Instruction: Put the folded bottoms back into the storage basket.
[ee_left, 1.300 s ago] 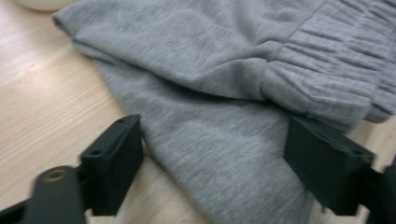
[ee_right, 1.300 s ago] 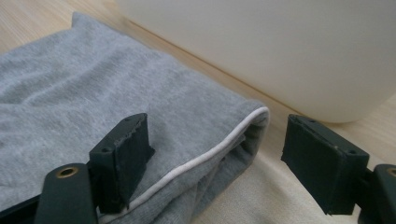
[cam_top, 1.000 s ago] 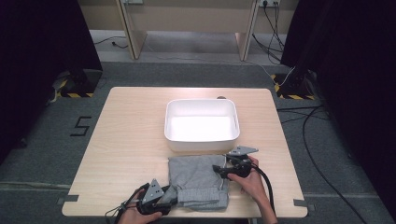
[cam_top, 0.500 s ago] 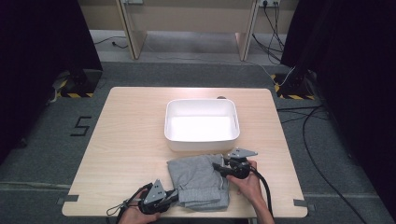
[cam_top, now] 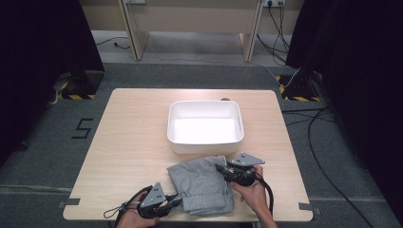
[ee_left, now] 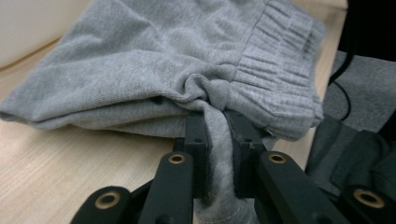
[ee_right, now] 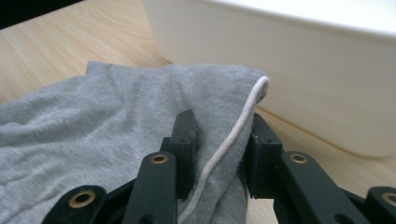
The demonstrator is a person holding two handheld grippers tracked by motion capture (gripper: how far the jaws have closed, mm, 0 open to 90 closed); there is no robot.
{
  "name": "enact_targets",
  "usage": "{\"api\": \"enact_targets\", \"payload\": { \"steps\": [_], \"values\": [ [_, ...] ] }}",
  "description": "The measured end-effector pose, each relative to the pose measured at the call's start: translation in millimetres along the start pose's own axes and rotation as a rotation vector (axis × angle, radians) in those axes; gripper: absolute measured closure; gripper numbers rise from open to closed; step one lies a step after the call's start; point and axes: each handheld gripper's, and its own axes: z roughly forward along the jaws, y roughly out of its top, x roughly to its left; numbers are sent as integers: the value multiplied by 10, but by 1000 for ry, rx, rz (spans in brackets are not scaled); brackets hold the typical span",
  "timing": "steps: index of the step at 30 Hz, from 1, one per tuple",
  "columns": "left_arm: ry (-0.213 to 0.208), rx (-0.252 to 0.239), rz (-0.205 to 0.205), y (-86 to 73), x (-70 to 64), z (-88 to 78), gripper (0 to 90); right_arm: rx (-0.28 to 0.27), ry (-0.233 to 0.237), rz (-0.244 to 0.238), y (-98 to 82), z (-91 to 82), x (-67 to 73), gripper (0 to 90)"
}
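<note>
- My left tool (ee_left: 215, 140) is clamped on the near edge of the folded grey knit garment (cam_top: 202, 183); its jaws just closed.
- My right tool (ee_right: 219, 140) pinches the far corner, jaws just closed too.
- Garment lies on the light wooden bench (cam_top: 128, 137), just before the white rectangular plastic tub (cam_top: 205, 142).
- Lift both evenly, keeping the folds.

There was one grey garment (cam_top: 202, 184) on the table (cam_top: 133, 137), lying just in front of one white tub (cam_top: 205, 124). Two grippers were beside the garment: one left gripper (cam_top: 177, 201) at its near left corner and one right gripper (cam_top: 219, 167) at its far right edge.
</note>
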Motion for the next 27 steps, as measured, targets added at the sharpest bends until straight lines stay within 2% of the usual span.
{"api": "enact_targets", "payload": {
  "steps": [2,4,7,9,11,12,13,14,16,17,18,20,21,22,24,27],
  "values": [
    [-10,-11,-7,22,-5,-22,795,-5,0,2,16,-21,19,696],
    [-16,-12,-4,36,-13,-32,794,-13,-8,-16,46,-53,41,697],
    [-17,-14,-14,37,-9,-23,789,-24,-9,-9,53,-55,42,697],
    [-19,-2,-42,21,8,2,778,-17,-10,-8,50,-54,38,697],
    [-9,16,-44,-8,3,42,753,-14,-9,0,33,-29,17,696],
    [-7,28,-54,-15,-2,59,727,-7,-11,3,23,-18,11,697],
    [-10,38,-65,-14,-4,70,662,-2,-11,5,5,7,2,696],
    [-7,41,-75,-7,-6,71,662,-2,-11,5,5,7,2,696],
    [-6,39,-104,14,-4,69,608,7,-9,11,-3,15,-13,696],
    [-10,45,-116,19,-3,70,550,7,-9,16,-4,20,-25,696],
    [-18,56,-139,25,2,75,550,7,-9,16,-4,20,-25,696],
    [-47,43,-217,37,15,84,440,12,-11,13,-8,23,-29,695],
    [-47,43,-217,37,15,84,399,12,-11,13,-8,23,-29,695],
    [-52,41,-231,44,15,80,399,12,-8,12,-9,25,-33,695],
    [-49,57,-224,69,-16,68,246,16,-7,9,-11,29,-41,694],
    [-48,71,-225,77,-77,87,176,19,-5,9,-18,39,-46,693]
  ]
}}
